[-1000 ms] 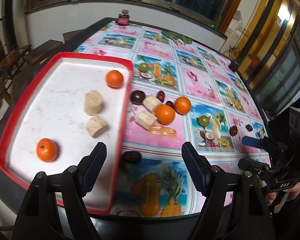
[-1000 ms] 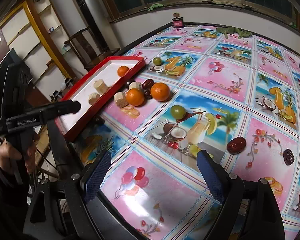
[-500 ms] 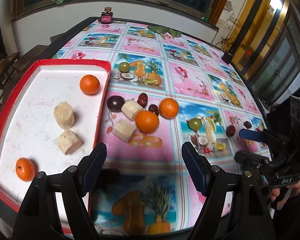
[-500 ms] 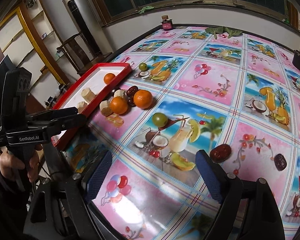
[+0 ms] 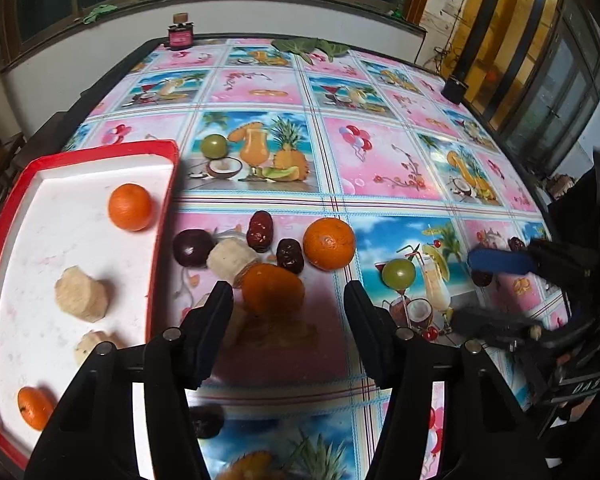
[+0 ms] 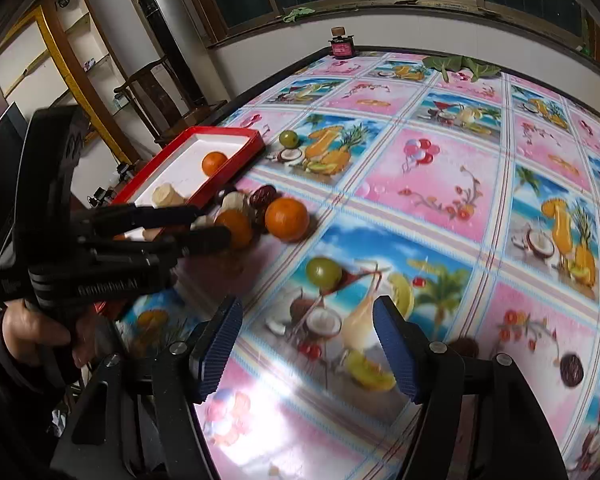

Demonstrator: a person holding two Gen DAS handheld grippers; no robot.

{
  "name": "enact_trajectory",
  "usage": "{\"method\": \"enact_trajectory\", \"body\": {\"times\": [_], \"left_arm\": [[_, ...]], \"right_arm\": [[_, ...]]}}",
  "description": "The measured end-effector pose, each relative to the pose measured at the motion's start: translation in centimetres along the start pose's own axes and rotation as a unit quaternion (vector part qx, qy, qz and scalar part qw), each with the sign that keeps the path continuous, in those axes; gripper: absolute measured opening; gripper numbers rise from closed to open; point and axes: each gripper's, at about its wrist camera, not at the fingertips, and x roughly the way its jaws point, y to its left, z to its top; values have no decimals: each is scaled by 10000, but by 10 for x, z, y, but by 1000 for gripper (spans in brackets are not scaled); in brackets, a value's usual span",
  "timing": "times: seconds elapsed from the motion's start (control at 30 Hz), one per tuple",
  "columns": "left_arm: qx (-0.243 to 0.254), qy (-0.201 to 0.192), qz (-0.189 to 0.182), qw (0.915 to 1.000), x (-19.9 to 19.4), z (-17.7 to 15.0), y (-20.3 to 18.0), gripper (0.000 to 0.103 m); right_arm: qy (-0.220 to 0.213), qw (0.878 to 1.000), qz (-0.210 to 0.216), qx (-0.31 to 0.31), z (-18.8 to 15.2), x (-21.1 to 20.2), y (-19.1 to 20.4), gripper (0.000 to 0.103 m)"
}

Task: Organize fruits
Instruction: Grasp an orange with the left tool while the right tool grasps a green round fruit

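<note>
The left gripper [image 5: 288,308] stands with its jaws apart at the bottom centre of the left wrist view, and an orange [image 5: 273,289] lies just ahead, between the fingertips, not gripped. A second orange [image 5: 329,244] sits a little above and to the right of it, beside two dark red dates [image 5: 260,231] and a pale cut chunk [image 5: 232,257]. A green grape [image 5: 398,274] lies toward the right.

Only this view shows the whole inside of the red tray [image 5: 162,248] along the left edge: one orange near its upper right corner [image 5: 130,207], another at the lower left [image 5: 34,407], and two pale chunks [image 5: 82,294] between them.

The right wrist view shows the right gripper [image 6: 308,344], jaws also apart and holding nothing, low in the frame over a printed drink. It alone shows the hand [image 6: 32,330] that grips the left tool at the left edge, and a dark date [image 6: 571,369] at the lower right. The tray [image 6: 216,188] appears there only as a narrow strip.

Against the frames of half a second ago, the left gripper has come closer to the loose fruit: the nearer orange was well ahead of the fingertips then and now lies between them. The right gripper has also drawn nearer the grape [image 6: 323,273].
</note>
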Motion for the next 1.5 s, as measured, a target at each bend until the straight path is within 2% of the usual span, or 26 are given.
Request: {"method": "enact_trajectory", "body": {"times": [0.3,0.43,0.63,0.8,0.93,1.03,1.23,1.5], "left_arm": [[88,86,62,9999,13,3,-4,56],[146,30,119,9998,9,2,-2,39],[442,50,314,9985,13,4,-7,37],[476,69,348,9982,14,5,-7,37],[478,140,358,9981,13,1,-4,37],[497,155,325,9981,10,-1,-3,37],[590,161,444,9971,14,1,-10,37],[643,229,626,9957,25,8,-9,37]], "right_arm": [[208,9996,184,-1,45,36,-3,53],[264,9995,127,-113,52,47,1,50],[265,9996,109,-59,44,39,-12,50],[368,9993,-32,5,33,44,-18,48],[404,9991,49,-139,28,48,-9,44],[486,9983,-72,-308,24,55,-2,41],[482,9979,-219,-379,18,61,-2,28],[371,9974,-344,-520,14,60,3,25]]}}
